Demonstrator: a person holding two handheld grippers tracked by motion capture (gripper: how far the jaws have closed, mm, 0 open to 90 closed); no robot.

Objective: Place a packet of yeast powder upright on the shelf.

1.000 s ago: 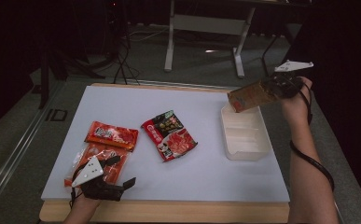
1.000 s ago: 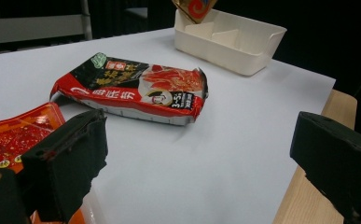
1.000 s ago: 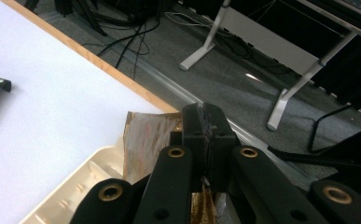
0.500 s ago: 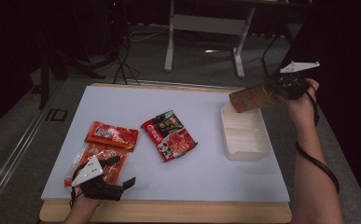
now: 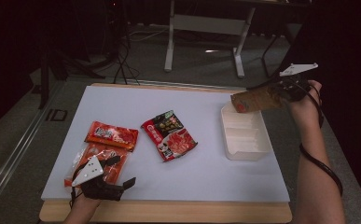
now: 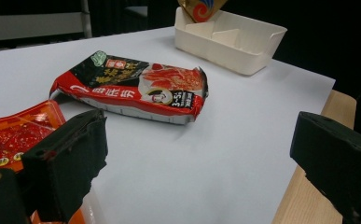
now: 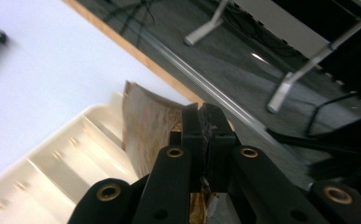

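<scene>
Right gripper (image 5: 274, 95): clamped on a brown-gold foil packet (image 5: 253, 101).
Packet: long axis level, tip over the cream divided plastic tray (image 5: 243, 149).
Left gripper (image 5: 120, 172): jaws agape, empty.

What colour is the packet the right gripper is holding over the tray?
The packet looks golden brown, like kraft paper. It shows best in the high view.

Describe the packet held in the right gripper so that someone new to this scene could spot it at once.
Start at the white table and go to the cream divided tray near its right edge. Above the tray's far end hangs a brown packet, pinched in the right gripper. It is the one packet off the table, and brown where the others are red.
</scene>
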